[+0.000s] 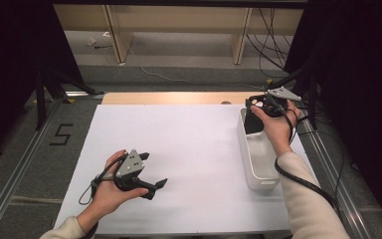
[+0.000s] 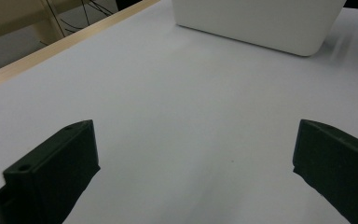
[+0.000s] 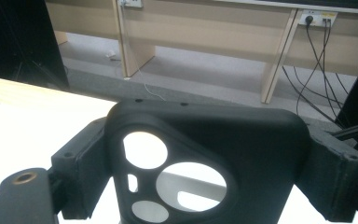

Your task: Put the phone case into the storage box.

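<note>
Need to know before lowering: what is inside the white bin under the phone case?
The white bin looks bare along its near part; the black phone case, clamped in the right hand-held gripper, covers its far end.

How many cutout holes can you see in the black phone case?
4, as the right gripper view shows the black phone case: one round at upper left, one large at centre, one oval below, one small slot; the bottom edge may hide more.

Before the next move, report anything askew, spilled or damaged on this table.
Nothing stands out. The white bin sits upright on the white sheet, the black phone case is held intact in the right gripper, and the left gripper hangs open.
</note>
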A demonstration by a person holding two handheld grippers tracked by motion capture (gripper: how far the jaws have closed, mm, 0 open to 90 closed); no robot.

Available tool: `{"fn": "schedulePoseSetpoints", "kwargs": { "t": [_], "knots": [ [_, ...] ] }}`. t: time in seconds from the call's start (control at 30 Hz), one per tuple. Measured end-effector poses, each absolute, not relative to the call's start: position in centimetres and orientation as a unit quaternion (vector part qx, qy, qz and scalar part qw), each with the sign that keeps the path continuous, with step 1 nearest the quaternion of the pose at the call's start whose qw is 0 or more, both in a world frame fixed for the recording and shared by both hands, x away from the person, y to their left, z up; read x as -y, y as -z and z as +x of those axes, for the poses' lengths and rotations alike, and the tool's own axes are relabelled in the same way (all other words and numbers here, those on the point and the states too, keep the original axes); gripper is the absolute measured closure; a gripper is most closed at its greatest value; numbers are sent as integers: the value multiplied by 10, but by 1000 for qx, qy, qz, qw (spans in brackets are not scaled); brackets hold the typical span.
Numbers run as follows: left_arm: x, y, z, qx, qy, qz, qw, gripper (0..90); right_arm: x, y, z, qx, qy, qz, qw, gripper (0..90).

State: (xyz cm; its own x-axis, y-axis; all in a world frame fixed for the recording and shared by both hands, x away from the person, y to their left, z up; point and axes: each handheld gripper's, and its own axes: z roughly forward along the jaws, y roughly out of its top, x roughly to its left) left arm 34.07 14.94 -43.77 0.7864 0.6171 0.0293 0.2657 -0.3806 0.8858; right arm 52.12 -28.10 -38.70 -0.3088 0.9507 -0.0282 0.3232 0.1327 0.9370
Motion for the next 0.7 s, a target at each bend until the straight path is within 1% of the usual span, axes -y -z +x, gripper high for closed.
{"fn": "schedulePoseSetpoints", "kwargs": {
  "t": [0.7],
  "knots": [
    [-149, 438, 341, -271, -180, 812, 485, 0, 280, 390, 525, -671, -449, 480, 342, 153]
  ]
}}
